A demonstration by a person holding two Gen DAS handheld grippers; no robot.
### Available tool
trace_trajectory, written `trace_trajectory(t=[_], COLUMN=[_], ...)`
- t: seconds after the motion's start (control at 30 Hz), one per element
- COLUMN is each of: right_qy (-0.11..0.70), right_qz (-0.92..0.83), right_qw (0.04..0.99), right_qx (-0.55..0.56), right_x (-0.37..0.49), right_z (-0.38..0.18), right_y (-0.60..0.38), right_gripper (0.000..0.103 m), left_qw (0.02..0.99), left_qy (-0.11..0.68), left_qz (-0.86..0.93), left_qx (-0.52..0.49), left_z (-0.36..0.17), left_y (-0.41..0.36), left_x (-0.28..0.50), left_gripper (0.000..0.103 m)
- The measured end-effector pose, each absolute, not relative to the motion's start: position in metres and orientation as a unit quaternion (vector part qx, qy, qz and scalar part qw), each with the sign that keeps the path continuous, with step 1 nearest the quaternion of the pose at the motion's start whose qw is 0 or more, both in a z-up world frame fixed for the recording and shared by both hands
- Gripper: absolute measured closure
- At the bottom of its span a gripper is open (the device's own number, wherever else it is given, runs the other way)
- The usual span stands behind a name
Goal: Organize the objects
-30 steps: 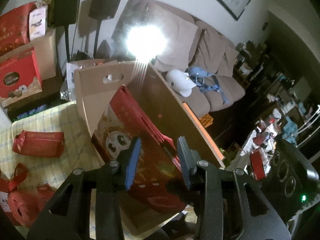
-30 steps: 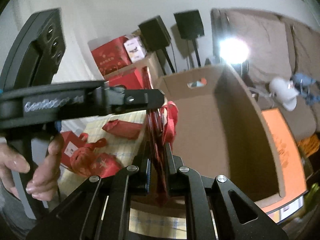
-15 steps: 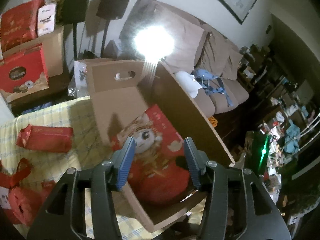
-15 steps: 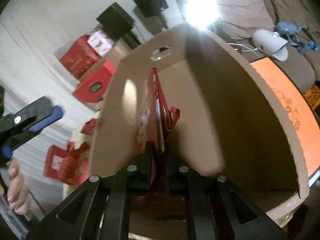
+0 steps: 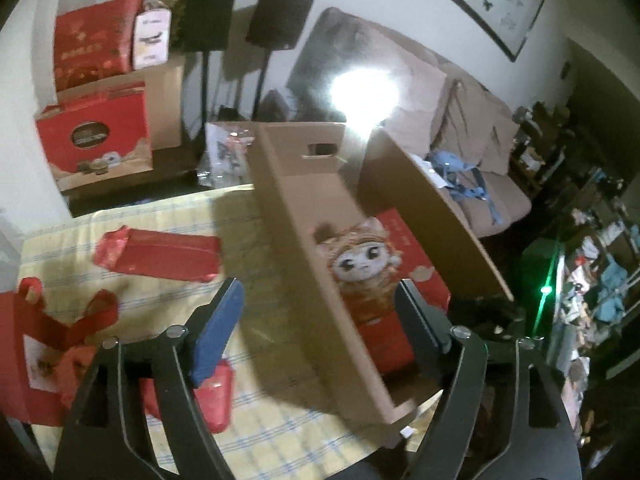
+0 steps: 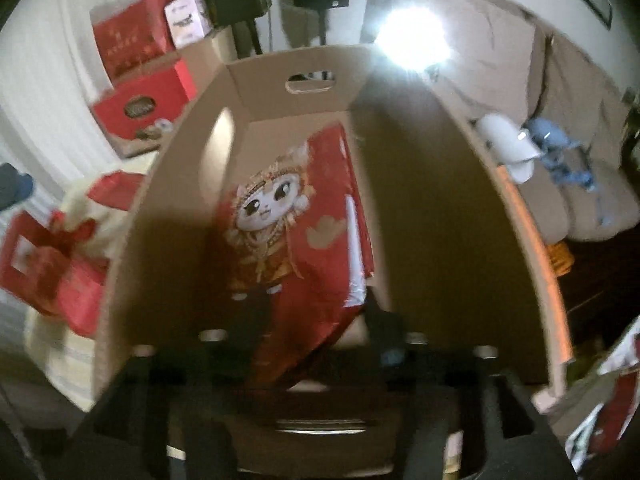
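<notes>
A red gift bag with a cartoon cat point(image 5: 380, 276) point(image 6: 296, 232) lies inside the open cardboard box point(image 5: 296, 216) point(image 6: 448, 184) on the yellow checked tablecloth point(image 5: 256, 432). My left gripper point(image 5: 320, 320) is open and empty, its jaws astride the box's near wall. My right gripper point(image 6: 312, 332) is open above the box, blurred, with the bag's lower end between its jaws. A folded red bag point(image 5: 160, 256) and red bags with ribbon handles point(image 5: 52, 344) point(image 6: 52, 264) lie left of the box.
Red gift boxes point(image 5: 96, 140) point(image 6: 140, 80) and two black speakers on stands point(image 5: 240, 24) stand behind the table. A beige sofa point(image 5: 472, 128) with a white object and blue straps is at the right. A bright lamp glares point(image 5: 364, 96).
Both grippers have opened and let go of the cat bag, which now lies flat inside the box. The left gripper has pulled back and left, over the box wall.
</notes>
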State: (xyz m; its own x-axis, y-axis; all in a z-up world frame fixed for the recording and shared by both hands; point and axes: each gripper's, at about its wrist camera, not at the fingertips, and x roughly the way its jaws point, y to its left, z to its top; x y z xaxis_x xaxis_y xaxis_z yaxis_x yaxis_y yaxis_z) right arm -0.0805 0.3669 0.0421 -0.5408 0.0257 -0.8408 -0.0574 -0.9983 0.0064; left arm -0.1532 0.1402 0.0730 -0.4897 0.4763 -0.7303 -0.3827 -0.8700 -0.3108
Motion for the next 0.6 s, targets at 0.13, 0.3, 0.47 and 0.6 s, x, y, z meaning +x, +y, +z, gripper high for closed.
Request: trace_trajectory(t=[0.13,0.3,0.47,0.6], right_qy=[-0.019,-0.026,-0.043,-0.047], right_qz=[0.882,0.896,0.906,0.905], right_qw=[0.045,0.034,-0.004,-0.045], right_qx=[-0.470,-0.443,-0.421,-0.420], right_x=[-0.075,-0.071,-0.074,-0.084], right_z=[0.051,0.073,0.096,0.104], right_y=[0.365,0.359,0.328,0.301], right_gripper=[0.026,0.026,0.026,0.026], left_qw=[0.226,0.209,0.183,0.160], left_qy=[-0.045,-0.040,-0.036,-0.034], left_qz=[0.871,0.879,0.890,0.896], left_qx=[-0.434,-0.427,-0.416,-0.413], left_z=[0.069,0.069,0.076,0.079], left_y=[0.121,0.097,0.070,0.050], left_x=[-0.152,-0.149,-0.152,-0.155], left_gripper=[0.019,0.016,0.005,0.002])
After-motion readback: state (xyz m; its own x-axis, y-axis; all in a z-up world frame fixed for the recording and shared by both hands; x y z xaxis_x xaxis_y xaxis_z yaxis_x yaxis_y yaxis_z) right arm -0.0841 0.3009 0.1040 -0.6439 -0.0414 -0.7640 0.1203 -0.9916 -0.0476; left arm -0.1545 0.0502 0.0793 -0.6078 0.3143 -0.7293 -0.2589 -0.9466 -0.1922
